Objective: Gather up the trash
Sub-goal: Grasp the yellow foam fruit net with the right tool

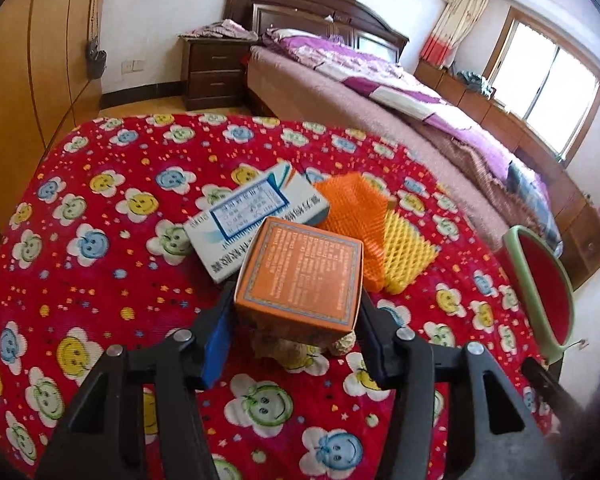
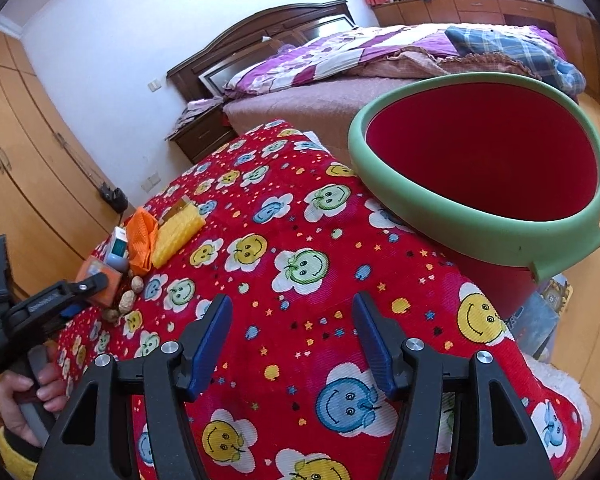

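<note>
Orange box (image 1: pixel 300 268) between left hand-held gripper (image 1: pixel 296 312) pads (angled down).

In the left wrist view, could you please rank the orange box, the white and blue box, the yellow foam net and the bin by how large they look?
1. orange box, nearest the camera, so enlarged.
2. white and blue box.
3. bin, shrunk at the picture's edge.
4. yellow foam net, partly hidden.

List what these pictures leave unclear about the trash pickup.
- Left wrist view: whether the left gripper grips the orange box; the box's sides hide the pads' contact.
- Left wrist view: the nutshells, mostly hidden under that box.
- Right wrist view: the bin, its base hidden behind the tablecloth.
</note>
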